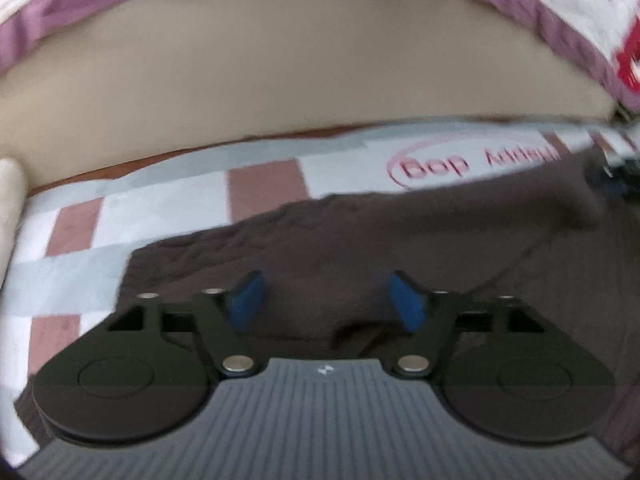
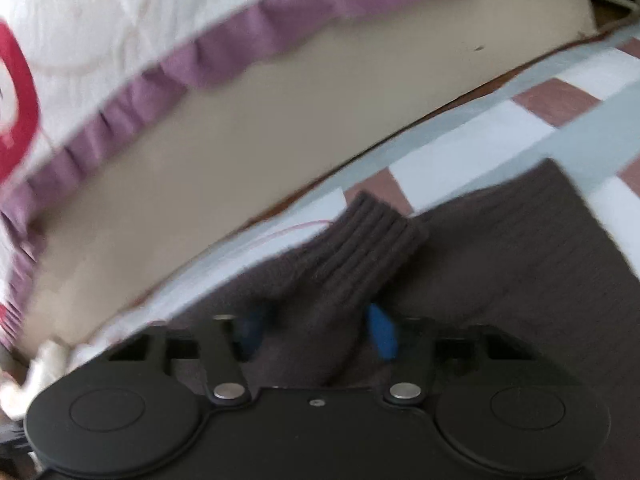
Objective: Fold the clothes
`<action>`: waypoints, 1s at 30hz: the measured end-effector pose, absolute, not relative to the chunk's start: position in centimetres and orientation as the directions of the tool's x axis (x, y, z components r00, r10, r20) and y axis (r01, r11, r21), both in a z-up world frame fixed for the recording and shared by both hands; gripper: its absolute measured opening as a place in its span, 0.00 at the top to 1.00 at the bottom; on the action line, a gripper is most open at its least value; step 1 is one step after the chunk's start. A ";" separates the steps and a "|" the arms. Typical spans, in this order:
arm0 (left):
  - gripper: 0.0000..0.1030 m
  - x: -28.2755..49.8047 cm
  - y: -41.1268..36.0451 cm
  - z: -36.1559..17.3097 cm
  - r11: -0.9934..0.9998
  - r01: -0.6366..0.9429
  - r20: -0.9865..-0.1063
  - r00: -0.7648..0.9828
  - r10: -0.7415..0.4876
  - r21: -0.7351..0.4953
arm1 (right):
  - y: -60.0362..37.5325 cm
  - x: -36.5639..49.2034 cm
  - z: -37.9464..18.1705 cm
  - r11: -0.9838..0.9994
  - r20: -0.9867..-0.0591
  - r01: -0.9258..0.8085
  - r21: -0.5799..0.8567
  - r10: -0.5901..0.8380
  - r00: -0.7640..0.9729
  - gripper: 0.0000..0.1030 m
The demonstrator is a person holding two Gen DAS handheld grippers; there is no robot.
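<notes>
Black left tongs (image 1: 326, 300) and right tongs (image 2: 316, 334): blue pads (image 1: 245, 300), silver pivot screws (image 1: 237, 363), round side discs, ribbed grey housing (image 1: 320, 420) bearing small white mark.

A bedroom in a home; a bed is spread with a checked sheet (image 1: 168, 208) in white, pale blue and dusty pink, printed with pink lettering; a quilted white cover with a purple frill (image 2: 224, 60) lies bunched along a plain beige surface (image 1: 256, 80); a dark brown knitted garment (image 2: 500, 248) lies on the sheet.
</notes>
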State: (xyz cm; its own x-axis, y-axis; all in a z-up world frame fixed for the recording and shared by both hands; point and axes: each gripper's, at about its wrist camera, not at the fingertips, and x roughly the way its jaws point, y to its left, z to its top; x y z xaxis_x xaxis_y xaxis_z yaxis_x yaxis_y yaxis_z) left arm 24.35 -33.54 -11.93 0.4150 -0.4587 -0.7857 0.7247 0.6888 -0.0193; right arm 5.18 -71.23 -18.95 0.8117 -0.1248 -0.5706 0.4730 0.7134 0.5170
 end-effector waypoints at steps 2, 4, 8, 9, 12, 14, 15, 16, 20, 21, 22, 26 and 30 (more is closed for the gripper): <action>0.26 24.6 -34.7 -12.5 0.652 0.759 -0.803 0.385 -0.455 -0.006 | -70.7 6.1 -18.2 0.766 -0.536 0.441 0.467 -0.151 0.830 0.84; 0.77 25.3 -35.9 -12.9 0.632 0.775 -0.814 0.349 -0.464 -0.028 | -69.7 5.8 -16.0 0.827 -0.459 0.395 0.400 -0.193 0.867 0.85; 0.95 25.6 -37.4 -9.9 0.698 0.712 -0.684 0.545 -0.485 0.073 | -68.9 3.7 -13.2 0.868 -0.216 0.303 0.393 -0.233 0.948 0.85; 0.95 25.9 -37.3 -9.0 0.738 0.669 -0.627 0.612 -0.481 0.086 | -68.7 3.5 -13.0 0.872 -0.181 0.296 0.390 -0.242 0.953 0.85; 0.92 27.9 -36.0 -8.3 0.824 0.566 -0.554 0.683 -0.475 -0.008 | -68.3 4.7 -13.9 0.870 -0.220 0.339 0.358 -0.275 0.936 0.84; 0.81 29.0 -36.1 -9.6 0.825 0.565 -0.623 0.644 -0.444 -0.003 | -67.9 6.7 -15.5 0.860 -0.345 0.446 0.249 -0.352 0.870 0.65; 0.66 29.0 -36.0 -10.3 0.822 0.569 -0.655 0.629 -0.419 0.020 | -67.8 7.7 -16.3 0.841 -0.431 0.513 0.174 -0.403 0.808 0.56; 0.60 28.7 -35.7 -10.9 0.817 0.575 -0.677 0.616 -0.402 0.039 | -67.8 8.5 -17.1 0.819 -0.517 0.565 0.097 -0.444 0.732 0.56; 0.45 27.4 -32.5 -11.2 0.807 0.591 -0.697 0.581 -0.419 0.007 | -69.2 9.1 -17.5 0.797 -0.636 0.603 0.029 -0.451 0.626 0.54; 0.40 27.5 -31.1 -10.9 0.813 0.581 -0.694 0.574 -0.436 -0.030 | -69.6 8.9 -17.1 0.796 -0.637 0.603 0.044 -0.443 0.631 0.51; 0.37 27.7 -29.8 -10.6 0.820 0.569 -0.690 0.566 -0.451 -0.069 | -69.9 8.6 -16.7 0.795 -0.639 0.603 0.059 -0.434 0.635 0.48; 0.54 28.9 -26.2 -10.7 0.751 0.621 -0.763 0.369 -0.531 -0.223 | -70.3 8.2 -16.0 0.805 -0.645 0.594 0.005 -0.451 0.617 0.46; 0.56 26.6 -24.8 -10.5 0.767 0.637 -0.775 0.447 -0.447 -0.074 | -70.9 7.9 -15.7 0.803 -0.655 0.592 -0.068 -0.484 0.580 0.45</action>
State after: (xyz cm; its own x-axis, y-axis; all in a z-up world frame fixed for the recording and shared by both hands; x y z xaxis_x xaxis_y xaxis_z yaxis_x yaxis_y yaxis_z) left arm 26.62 -24.78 -10.48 0.4474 -0.4466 -0.7748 0.6374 0.7670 -0.0741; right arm 7.90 -70.91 -15.72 0.5801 -0.4839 -0.6553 0.5924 0.8028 -0.0684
